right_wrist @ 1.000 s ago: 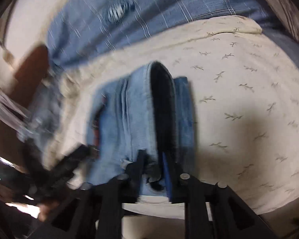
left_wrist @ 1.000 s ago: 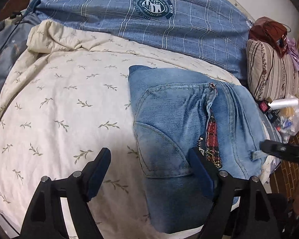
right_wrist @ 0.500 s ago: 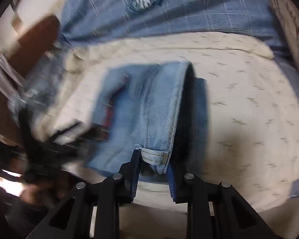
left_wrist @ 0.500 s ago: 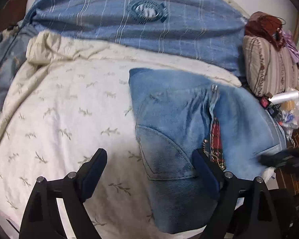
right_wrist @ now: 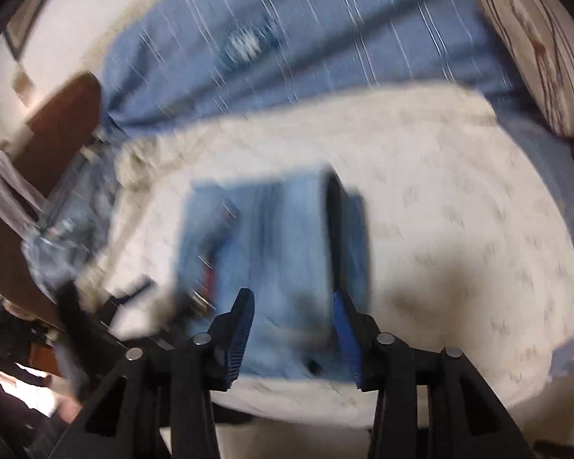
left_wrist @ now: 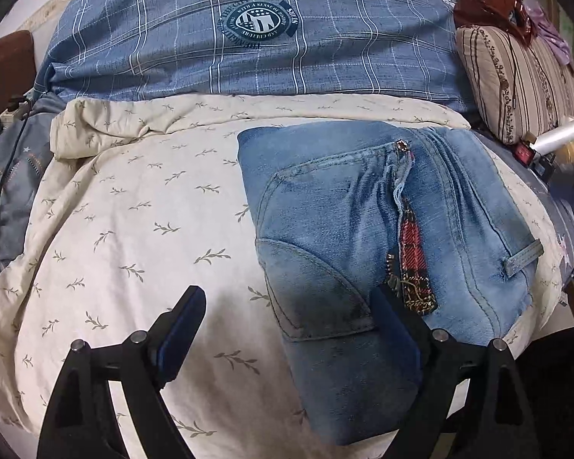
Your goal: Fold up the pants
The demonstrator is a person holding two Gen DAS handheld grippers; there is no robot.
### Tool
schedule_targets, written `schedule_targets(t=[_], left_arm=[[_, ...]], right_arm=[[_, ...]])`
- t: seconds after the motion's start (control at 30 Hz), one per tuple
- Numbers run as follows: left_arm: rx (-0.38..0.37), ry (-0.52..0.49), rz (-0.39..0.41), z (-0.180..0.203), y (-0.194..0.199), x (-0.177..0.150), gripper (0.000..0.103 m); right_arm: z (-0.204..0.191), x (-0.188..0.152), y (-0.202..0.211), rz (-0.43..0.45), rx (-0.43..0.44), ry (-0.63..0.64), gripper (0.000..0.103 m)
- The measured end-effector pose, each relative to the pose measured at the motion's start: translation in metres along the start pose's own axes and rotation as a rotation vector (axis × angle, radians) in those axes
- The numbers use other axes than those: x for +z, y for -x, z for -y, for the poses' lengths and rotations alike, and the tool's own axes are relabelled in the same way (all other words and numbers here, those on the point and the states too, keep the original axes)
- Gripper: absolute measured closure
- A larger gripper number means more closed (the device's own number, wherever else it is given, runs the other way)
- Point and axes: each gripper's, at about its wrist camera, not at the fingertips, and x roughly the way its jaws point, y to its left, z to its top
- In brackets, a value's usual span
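Left wrist view: folded jeans (left_wrist: 363, 222) lie flat on the cream quilt (left_wrist: 134, 229), right of centre, a compact rectangular stack. Faded mid-blue denim, soft brushed look, darker seams and a curved pocket outline facing up. Open fly shows a red tartan lining strip (left_wrist: 413, 244) with metal zipper teeth beside it; a belt loop sticks out at the right edge. Quilt is matte cotton with a small olive sprig print, rumpled at its far edge. Behind it, a blue plaid duvet (left_wrist: 248, 53) with a round crest badge. Striped cylindrical bolster (left_wrist: 524, 84) far right, small clutter just beside it.

Left gripper (left_wrist: 287, 317): jaws spread wide, nothing between the pads. Left finger over bare quilt, right finger over the near part of the jeans; can't tell if it touches the denim.

Right wrist view: heavy motion blur. Right gripper (right_wrist: 292, 323) jaws have just been opening and now stand partly apart, pads clear of the cloth. Near edge of the jeans (right_wrist: 275, 267) sits in line with the gap, lying on the quilt (right_wrist: 459, 229); likely released, but blur limits certainty. Folded layers show as a dark slot on the right side of the stack.
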Motion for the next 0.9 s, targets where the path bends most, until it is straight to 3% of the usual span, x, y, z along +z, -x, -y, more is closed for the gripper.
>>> schedule_targets(t=[0.13,0.2,0.23,0.27,0.3,0.37,0.6,0.67,0.77,0.83,0.9], left_arm=[[-0.002,0.005,-0.007,0.000,0.000,-0.001,0.014],[0.001,0.003,-0.009,0.000,0.000,-0.001,0.013],[-0.002,0.005,-0.012,-0.001,-0.001,0.000,0.013],[-0.015,0.006,-0.012,-0.001,-0.001,0.000,0.013],[-0.014,0.004,-0.014,0.000,-0.001,0.000,0.013],[0.003,-0.006,-0.008,0.002,0.000,0.001,0.013],[0.012,0.007,-0.017,-0.001,-0.001,0.001,0.013],[0.015,0.007,-0.019,-0.001,-0.001,0.001,0.013],[0.014,0.008,-0.020,-0.001,0.000,0.001,0.013],[0.012,0.010,-0.021,-0.001,0.000,0.000,0.013],[-0.006,0.016,-0.029,-0.001,-0.001,0.001,0.011]], right_arm=[[-0.015,0.041,-0.028,-0.037,0.184,0.012,0.049],[-0.012,0.050,-0.061,-0.117,0.246,-0.018,0.048],[-0.004,0.051,-0.081,-0.152,0.206,-0.017,0.048],[0.011,0.050,-0.103,-0.189,0.103,-0.047,0.058],[0.029,0.045,-0.127,-0.257,0.084,-0.123,0.064],[0.051,0.039,-0.134,-0.247,0.161,-0.239,0.068],[0.019,0.035,-0.092,-0.169,0.076,-0.097,0.063],[0.010,0.034,-0.067,-0.125,0.091,-0.058,0.049],[-0.001,0.019,-0.047,-0.102,0.128,-0.021,0.045],[-0.002,0.003,-0.059,-0.144,0.132,-0.027,0.043],[0.012,-0.020,-0.088,-0.241,0.061,-0.011,0.047]])
